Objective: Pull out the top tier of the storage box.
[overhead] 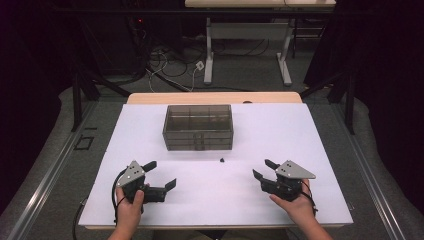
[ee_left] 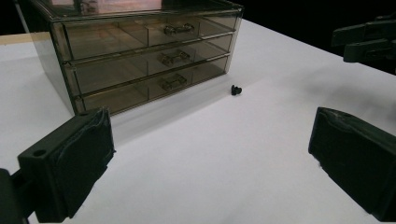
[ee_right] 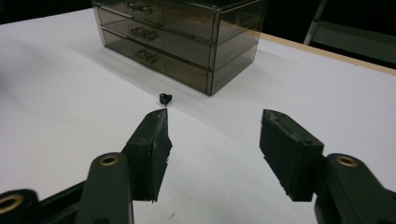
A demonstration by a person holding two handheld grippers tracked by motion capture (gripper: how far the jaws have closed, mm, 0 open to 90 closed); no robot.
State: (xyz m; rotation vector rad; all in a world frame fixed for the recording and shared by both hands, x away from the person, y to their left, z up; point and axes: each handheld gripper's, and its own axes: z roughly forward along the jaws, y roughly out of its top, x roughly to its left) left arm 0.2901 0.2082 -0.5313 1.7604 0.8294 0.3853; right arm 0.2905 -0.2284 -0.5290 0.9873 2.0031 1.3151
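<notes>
Small black screw lies loose on white table, just before smoked three-drawer organizer. Left gripper wide, right gripper half-spread — both empty. Risk: pads nudge screw, it rolls off — or slips when pinched.

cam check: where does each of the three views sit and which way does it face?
High view: above the person's side, looking forward and down on the white table; both hands show, with left gripper and right gripper.
Left gripper view: rides that gripper, low, facing the smoky clear plastic three-drawer box; jaws wide apart.
Right gripper view: rides that gripper, facing the box's front corner; jaws apart.
Shared: box and small black screw.
</notes>
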